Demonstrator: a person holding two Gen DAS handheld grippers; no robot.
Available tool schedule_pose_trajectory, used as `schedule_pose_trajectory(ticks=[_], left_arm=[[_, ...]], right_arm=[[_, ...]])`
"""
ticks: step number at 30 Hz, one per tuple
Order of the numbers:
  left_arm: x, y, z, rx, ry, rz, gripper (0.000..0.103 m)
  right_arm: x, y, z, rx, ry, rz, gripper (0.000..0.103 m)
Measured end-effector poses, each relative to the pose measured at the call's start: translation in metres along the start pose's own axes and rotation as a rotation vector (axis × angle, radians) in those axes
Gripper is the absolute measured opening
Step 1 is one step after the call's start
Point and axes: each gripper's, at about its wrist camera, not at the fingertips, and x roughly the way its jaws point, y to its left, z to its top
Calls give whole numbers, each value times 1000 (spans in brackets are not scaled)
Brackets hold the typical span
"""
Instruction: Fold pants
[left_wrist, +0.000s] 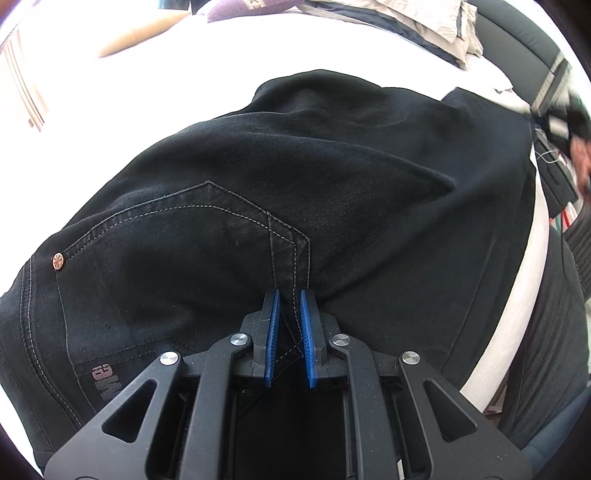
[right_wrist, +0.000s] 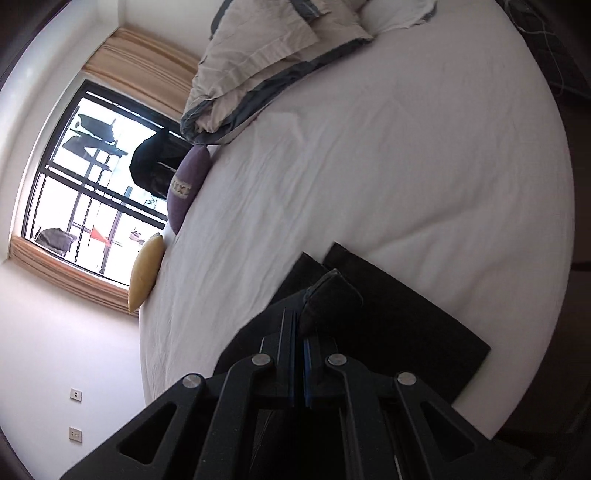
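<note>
Pants lie across the bed; our left gripper pinches the seat seam, our right gripper is clamped on the far leg end.

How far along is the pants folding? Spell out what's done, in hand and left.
Done: the black pants lie spread on the white bed. In hand: the left claw is shut on the seat seam by the back pocket, and the right claw is shut on a bunched bit of dark cloth at the leg end. Left: no finished fold shows yet, so every fold remains.
</note>
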Motion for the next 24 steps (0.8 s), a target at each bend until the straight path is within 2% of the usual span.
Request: schedule_pose_trajectory(ticks=[3,6,10,14,19,21,24], left_arm=[[2,1,7,-7,17,5,11],[4,-1,13,-10,31,13,11],[13,-4,20,-35,51,15,11],[17,-1,28,-27,69,12,12],[24,0,34,-24,68,15,12],[24,0,36,-23,67,18,12],[21,-3,39,-15,61,25,12]], right_arm=[[6,-35,-12,98,17,-1,4],[4,-40,-15,109,11,14,4],[-13,-23,-8,80,-27,86,4],[-28,-6,-1,18,-65,116,4],[0,-67,-16,177,0,-17,4],[-2,-78,-26,196,-20,-15,4],[-9,-73,-25,180,-42,-19,4]])
